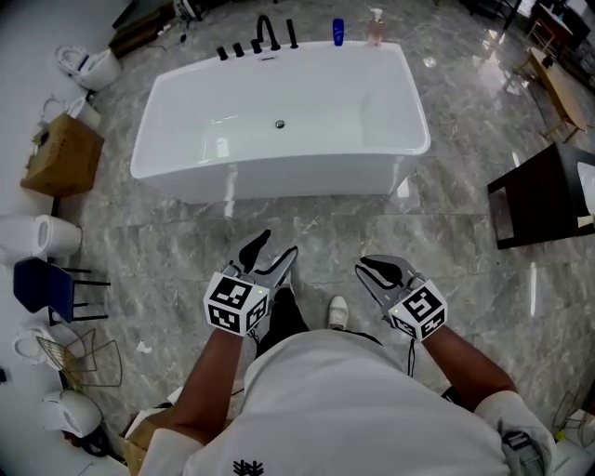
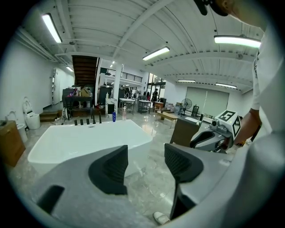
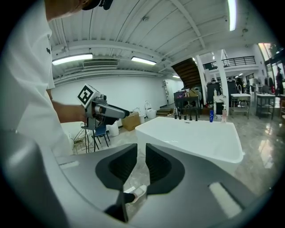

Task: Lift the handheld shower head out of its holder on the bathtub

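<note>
1. Your left gripper (image 2: 146, 155) sits low in its own view. The jaws stand wide apart with only floor between them, so it is empty.
2. Your right gripper (image 3: 140, 155) has its jaws nearly together. A narrow slit of floor shows between the pads and nothing is held.
3. In the head view your shoe (image 1: 338, 311) is at lower centre on the glossy stone floor (image 1: 465, 242), well apart from the bathtub (image 1: 279, 182).
4. The tub fills the upper centre of the head view. A row of black fittings (image 1: 239, 49) stands on its far rim. The shower head (image 1: 293, 34) is judged to be the upright stem at the right end of that row, seated and untouched. It is too small to confirm.
5. A blue bottle (image 1: 337, 32) and a pump bottle (image 1: 376, 28) stand just right of the fittings, at the top edge.
6. Risks:
   - Reaching across the tub would overstretch you, so go round it.
   - The polished floor could let a foot slip.
   - A sideways approach could topple the bottles.
   - The right jaws look too narrow to take the handle as they stand.
   - No hose is visible, and a hidden one could snag the lift.
7. View differences:
   - Only the head view shows the tub's interior and the fittings from above.
   - Each gripper view shows the other gripper and settles its own jaw gap.
   - The left gripper view shows the dark cabinet (image 2: 187, 129) from the side.
</note>
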Available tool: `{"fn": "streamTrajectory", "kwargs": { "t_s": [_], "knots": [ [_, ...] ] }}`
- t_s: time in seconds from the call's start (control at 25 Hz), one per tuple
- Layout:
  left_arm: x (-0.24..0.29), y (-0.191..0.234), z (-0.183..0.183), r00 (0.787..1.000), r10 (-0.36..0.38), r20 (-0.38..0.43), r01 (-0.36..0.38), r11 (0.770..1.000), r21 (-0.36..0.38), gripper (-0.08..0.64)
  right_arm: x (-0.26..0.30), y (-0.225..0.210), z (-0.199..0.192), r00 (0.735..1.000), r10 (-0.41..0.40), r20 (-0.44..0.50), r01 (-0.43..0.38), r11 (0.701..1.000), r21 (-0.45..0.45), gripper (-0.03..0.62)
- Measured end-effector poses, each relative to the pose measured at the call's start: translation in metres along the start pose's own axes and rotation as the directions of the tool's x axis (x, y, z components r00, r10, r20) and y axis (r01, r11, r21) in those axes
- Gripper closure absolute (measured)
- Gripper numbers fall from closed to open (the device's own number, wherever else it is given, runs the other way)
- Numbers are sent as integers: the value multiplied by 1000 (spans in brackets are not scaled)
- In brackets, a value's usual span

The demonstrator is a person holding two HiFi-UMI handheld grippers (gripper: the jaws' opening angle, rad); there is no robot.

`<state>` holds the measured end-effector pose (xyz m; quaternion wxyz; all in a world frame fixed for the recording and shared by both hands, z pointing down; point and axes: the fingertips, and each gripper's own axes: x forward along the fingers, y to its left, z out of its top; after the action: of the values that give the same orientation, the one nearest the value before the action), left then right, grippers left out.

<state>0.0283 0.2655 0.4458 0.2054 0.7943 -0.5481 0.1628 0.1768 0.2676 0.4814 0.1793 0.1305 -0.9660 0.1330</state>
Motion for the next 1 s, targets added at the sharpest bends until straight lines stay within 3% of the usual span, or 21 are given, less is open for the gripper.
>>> {"fn": "streamTrajectory", "kwargs": {
  "t_s": [0.16,0.32,0.56,0.72,1.0],
  "knots": [
    [18,38,13,999,-34,21,34,999,5,298,29,-18,15,999,-44,-8,44,999,-1,519],
    [31,94,31,997,-81,16,81,997,19,298,67,-36,54,993,-121,12,121,993,5,522],
    [57,167,68,986,-165,12,164,984,75,298,119,-57,96,973,-231,24,230,973,33,522],
    [80,206,76,979,-203,8,201,975,99,298,143,-66,104,958,-285,28,283,957,60,526],
    [127,239,93,977,-211,16,209,975,71,298,135,-91,105,937,-349,-13,349,934,74,531]
  ]
}}
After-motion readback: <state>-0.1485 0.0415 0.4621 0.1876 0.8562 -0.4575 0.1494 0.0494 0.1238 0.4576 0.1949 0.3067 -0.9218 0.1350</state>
